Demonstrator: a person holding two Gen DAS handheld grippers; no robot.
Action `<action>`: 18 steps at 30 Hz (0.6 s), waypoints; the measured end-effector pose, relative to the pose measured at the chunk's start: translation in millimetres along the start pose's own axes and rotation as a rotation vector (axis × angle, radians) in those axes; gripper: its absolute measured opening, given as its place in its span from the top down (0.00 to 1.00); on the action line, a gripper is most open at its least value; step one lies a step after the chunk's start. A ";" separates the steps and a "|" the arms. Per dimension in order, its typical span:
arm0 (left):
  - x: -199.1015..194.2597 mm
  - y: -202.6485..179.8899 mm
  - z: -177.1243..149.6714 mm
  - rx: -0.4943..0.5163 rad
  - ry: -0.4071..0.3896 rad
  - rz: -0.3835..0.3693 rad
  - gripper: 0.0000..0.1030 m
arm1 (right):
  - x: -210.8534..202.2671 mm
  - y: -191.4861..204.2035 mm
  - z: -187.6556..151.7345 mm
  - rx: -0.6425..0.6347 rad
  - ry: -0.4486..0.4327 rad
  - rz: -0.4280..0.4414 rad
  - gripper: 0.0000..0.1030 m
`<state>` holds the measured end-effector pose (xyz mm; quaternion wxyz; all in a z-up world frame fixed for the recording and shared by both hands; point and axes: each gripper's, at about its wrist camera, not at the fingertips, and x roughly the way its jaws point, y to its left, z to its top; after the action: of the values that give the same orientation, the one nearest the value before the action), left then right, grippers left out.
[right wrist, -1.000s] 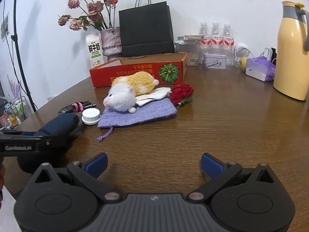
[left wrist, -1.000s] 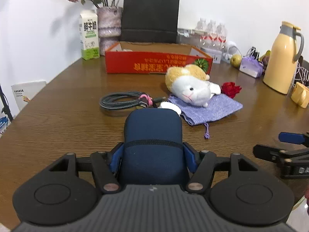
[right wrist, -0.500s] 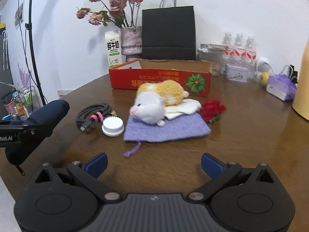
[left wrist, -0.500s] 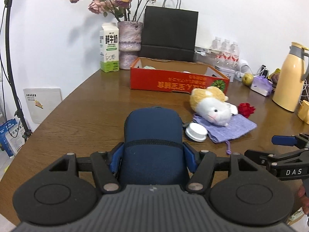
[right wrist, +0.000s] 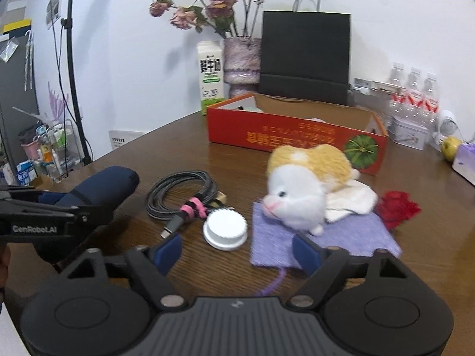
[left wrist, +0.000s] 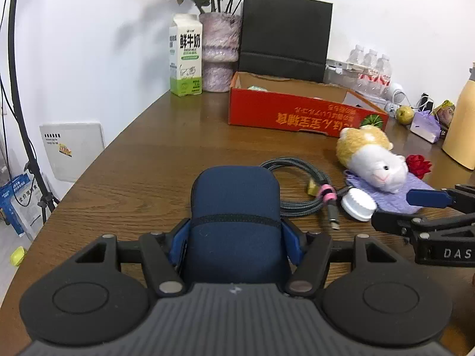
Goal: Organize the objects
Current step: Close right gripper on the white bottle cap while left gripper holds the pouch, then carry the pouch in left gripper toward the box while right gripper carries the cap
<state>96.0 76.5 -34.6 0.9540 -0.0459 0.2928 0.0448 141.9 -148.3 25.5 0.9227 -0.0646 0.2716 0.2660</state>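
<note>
Left wrist view: left gripper (left wrist: 236, 237) is clamped on a navy zip pouch (left wrist: 235, 219), held above the table (left wrist: 142, 163). Ahead and to its right lie a coiled cable (left wrist: 297, 187), white cap (left wrist: 358, 206) and plush hamster (left wrist: 372, 163). Right gripper (right wrist: 237, 250) hovers spread wide, holding nothing, over the cap.

Box (right wrist: 297, 136) at back of bench (right wrist: 386, 267); bag (right wrist: 304, 56), vase (right wrist: 241, 62), carton (right wrist: 210, 77) behind it. Plush (right wrist: 302, 192) in front of box, lying on pouch (right wrist: 350, 237). Cap (right wrist: 225, 229) just left of pouch, cable (right wrist: 181, 194) left of cap. Case (left wrist: 235, 222) nearest, left of cable.
</note>
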 end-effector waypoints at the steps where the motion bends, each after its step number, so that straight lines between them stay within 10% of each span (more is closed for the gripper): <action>1: 2.7 2.6 0.2 -0.002 0.005 0.000 0.38 | 3.7 2.4 1.5 -0.005 0.004 0.001 0.32; 18: 20.8 14.3 -1.0 -0.026 0.005 -0.024 0.37 | 36.9 11.8 9.5 -0.015 0.036 0.007 0.67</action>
<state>111.0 91.8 -48.0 0.9530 -0.0619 0.2941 0.0372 166.4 -118.9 14.1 0.9161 -0.0752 0.2866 0.2701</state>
